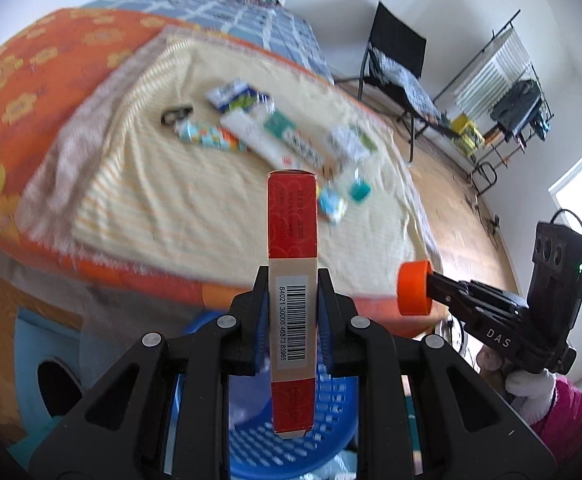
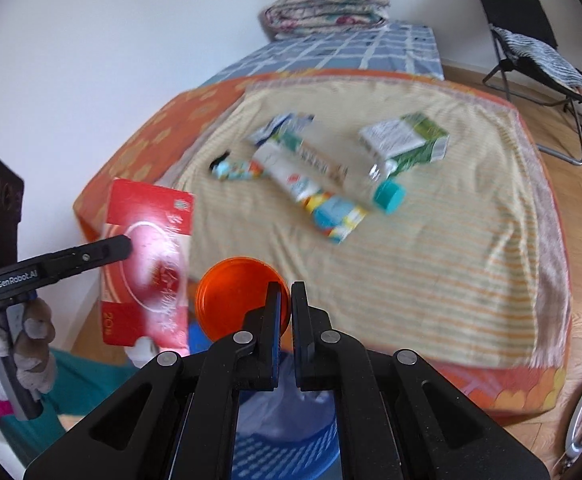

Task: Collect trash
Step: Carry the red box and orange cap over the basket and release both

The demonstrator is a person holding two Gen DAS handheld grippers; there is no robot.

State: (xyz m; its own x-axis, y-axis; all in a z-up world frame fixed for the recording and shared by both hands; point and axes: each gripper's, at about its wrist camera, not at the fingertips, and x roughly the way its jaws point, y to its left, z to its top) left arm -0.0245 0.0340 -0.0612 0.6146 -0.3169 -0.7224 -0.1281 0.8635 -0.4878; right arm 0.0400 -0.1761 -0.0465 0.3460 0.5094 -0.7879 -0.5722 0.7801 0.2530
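**Both grippers loaded, poised above the blue basket**

Red carton (image 1: 293, 276): flat box with a barcode strip along its narrow side, held edge-on so the thin dimension sits between the jaws of the left gripper (image 1: 293, 292). Jaws stand narrow, pads pressed on both faces. The carton sticks out past the fingertips toward the bed and hangs back below them. Held this way, its lower end points into the blue perforated basket (image 1: 291, 444), which lies directly beneath the gripper. Judgement: this is the carry-to-bin step; opening the jaws should drop it in.

Orange lid (image 2: 237, 296): round plastic cap, pinched by its rim in the right gripper (image 2: 285, 300). Jaws are all but together, only the thin rim between them. The open face of the lid turns toward the camera, just beyond the fingertips and to their left. The basket, lined with a pale bag, shows under this gripper too.

The two grippers are beside each other, apart; each one appears in the other's view, held by a gloved hand (image 2: 31, 344).

Remaining trash: ahead of both grippers, well beyond the fingertips, on the striped yellow cloth (image 2: 431, 280) over the bed: a green-and-white carton (image 2: 405, 140), a clear bottle with a teal cap (image 2: 389, 196), a white tube (image 2: 287, 174) and small colourful packets, blurred. Judgement: collection is partway through.
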